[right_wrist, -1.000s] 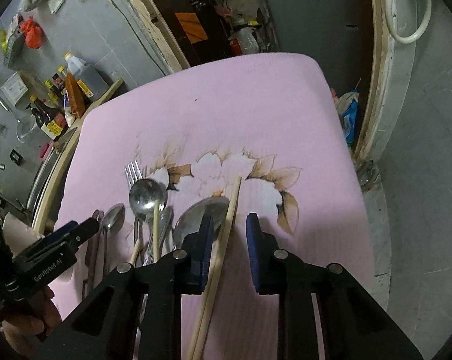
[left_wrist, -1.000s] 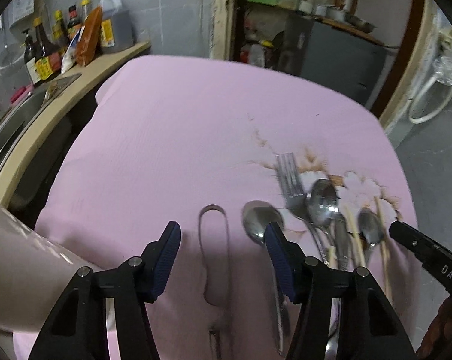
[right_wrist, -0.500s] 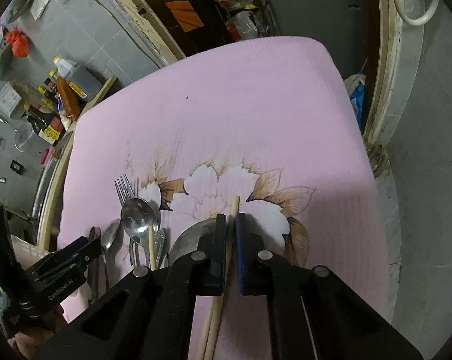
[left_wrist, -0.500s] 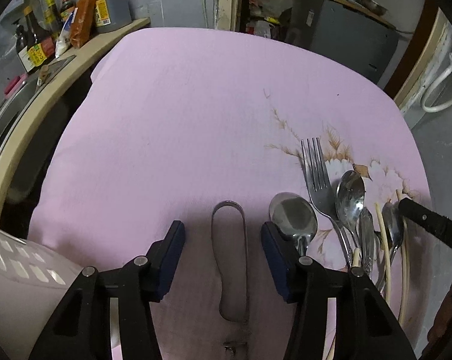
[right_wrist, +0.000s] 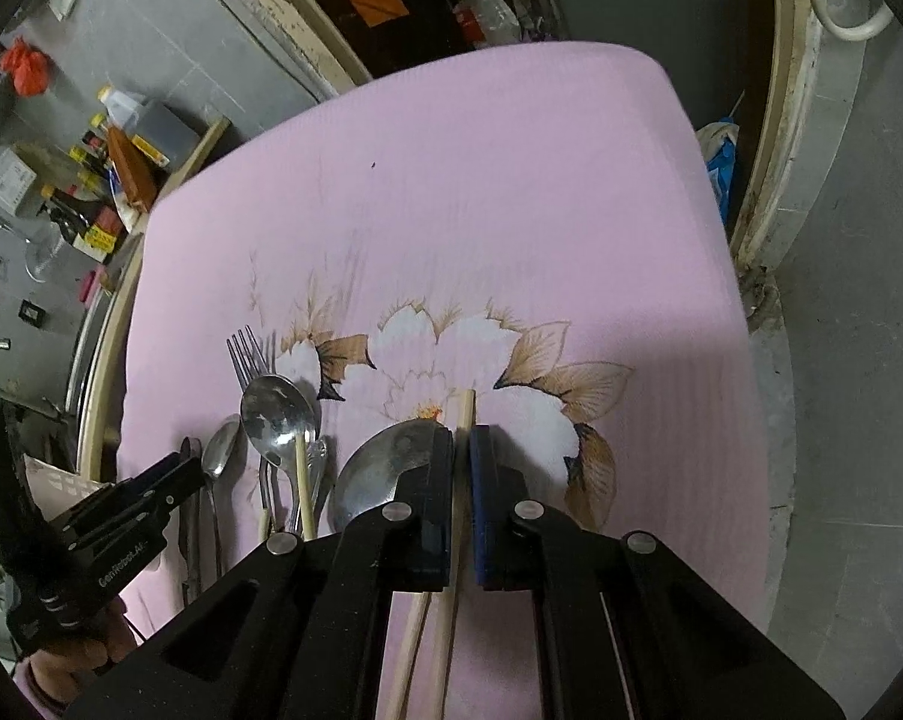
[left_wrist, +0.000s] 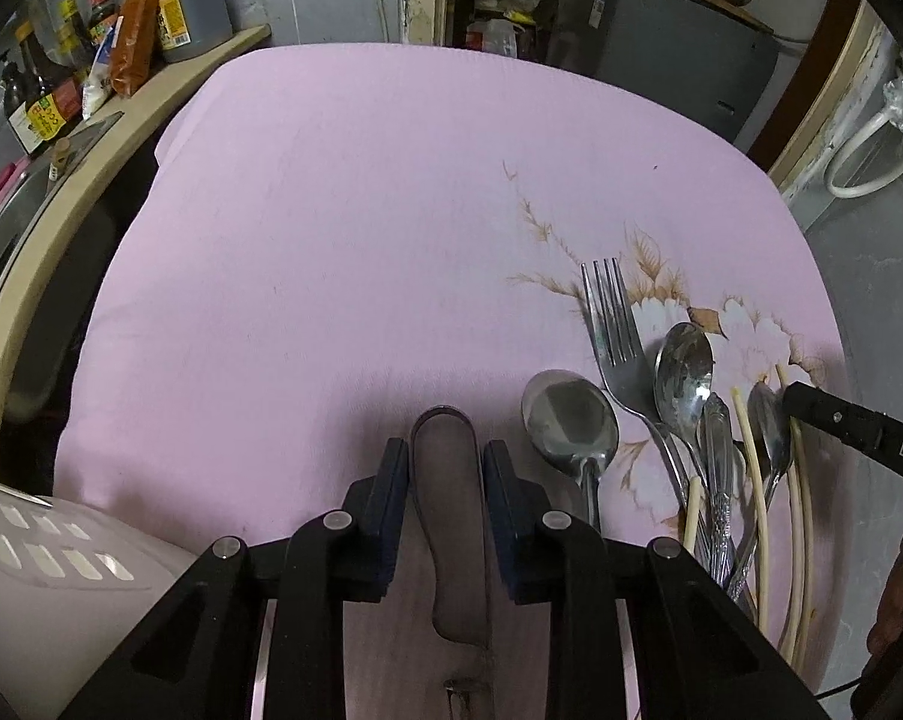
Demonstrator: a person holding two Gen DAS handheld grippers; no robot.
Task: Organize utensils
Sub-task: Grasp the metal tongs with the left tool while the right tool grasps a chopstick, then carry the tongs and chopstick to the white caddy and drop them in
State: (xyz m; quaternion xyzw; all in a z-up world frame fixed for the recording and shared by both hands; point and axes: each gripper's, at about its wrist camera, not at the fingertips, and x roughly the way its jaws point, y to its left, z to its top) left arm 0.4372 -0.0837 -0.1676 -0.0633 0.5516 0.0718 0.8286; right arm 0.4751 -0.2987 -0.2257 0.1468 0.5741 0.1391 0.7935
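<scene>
On the cloth the tongs lie left of a spoon; right of it the fork, more spoons and chopsticks lie side by side; bottles stand on the counter at far left.

Chopstick lower end hidden under gripper; tongs base cut off (possibly tongs).

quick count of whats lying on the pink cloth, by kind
fork: 1
spoons: 3
chopsticks: 4, one mostly hidden
metal tongs: 1
ornate-handled piece, head hidden: 1
total: 10
</scene>
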